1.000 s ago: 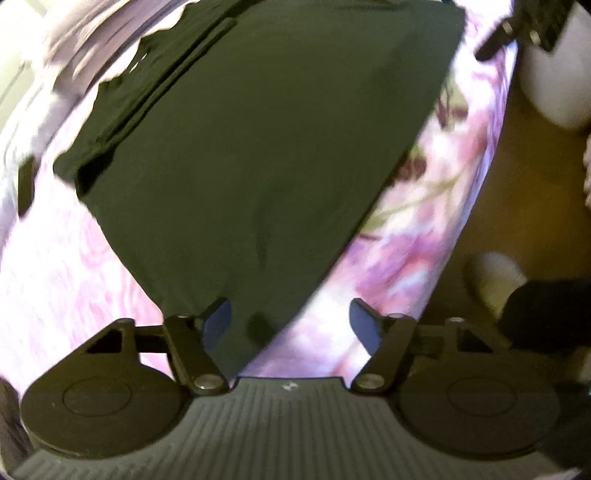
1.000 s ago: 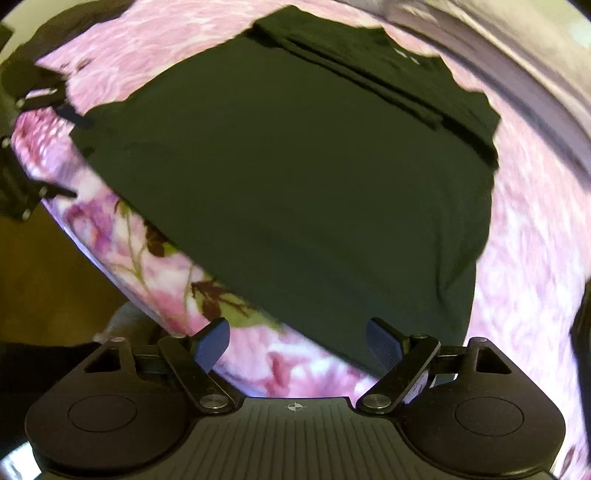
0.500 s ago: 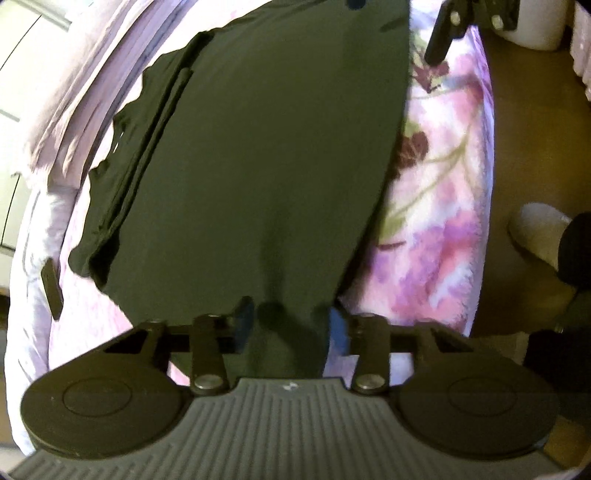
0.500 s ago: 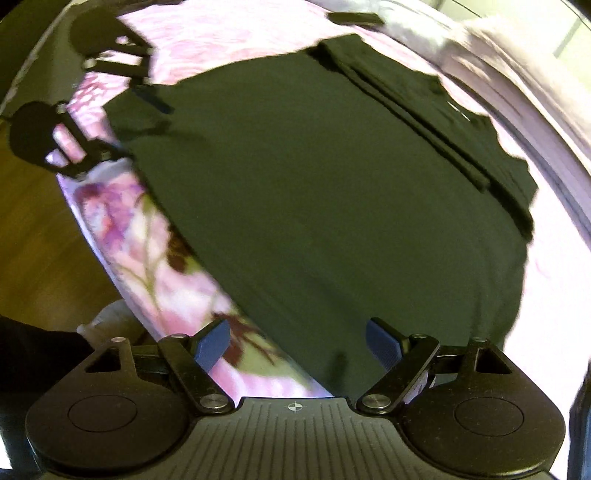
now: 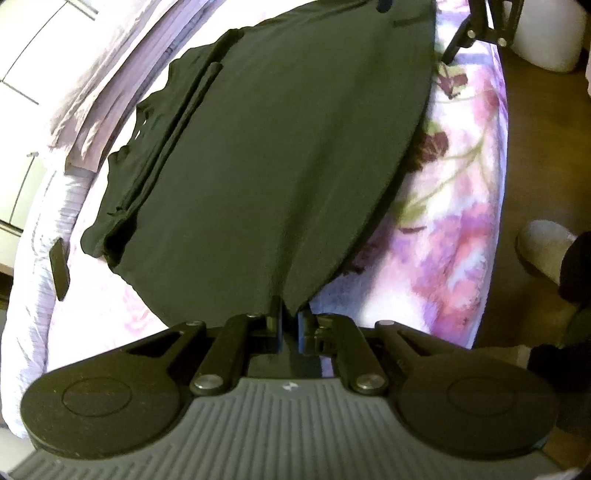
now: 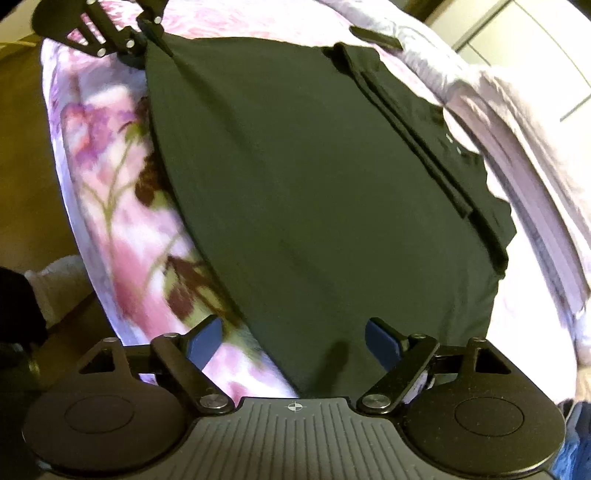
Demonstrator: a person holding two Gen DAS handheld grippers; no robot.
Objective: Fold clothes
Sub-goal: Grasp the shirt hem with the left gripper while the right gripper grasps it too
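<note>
A dark green shirt (image 5: 277, 147) lies flat on a pink floral blanket (image 5: 443, 221), sleeves folded in along its far side. My left gripper (image 5: 290, 317) has one hem corner between its pads, which press on the cloth as the jaws finish closing. From the right wrist it (image 6: 147, 33) shows at the top left, pinching that corner. My right gripper (image 6: 295, 339) hovers low over the other hem corner of the shirt (image 6: 314, 166). Its jaws are closing with the cloth between them, and the blue pads (image 6: 205, 339) stand clear of it.
The bed edge runs along the floral blanket (image 6: 110, 166), with wooden floor (image 5: 535, 147) beyond. A person's slippered foot (image 5: 546, 247) stands there. A flat black object (image 5: 59, 269) lies on the bed past the shirt. Pale folded bedding (image 5: 110, 74) lines the far side.
My left jaws have gone from wide apart to pinched on the shirt's hem corner. My right gripper has sunk toward the other corner and rolled, its jaws a little narrower.
</note>
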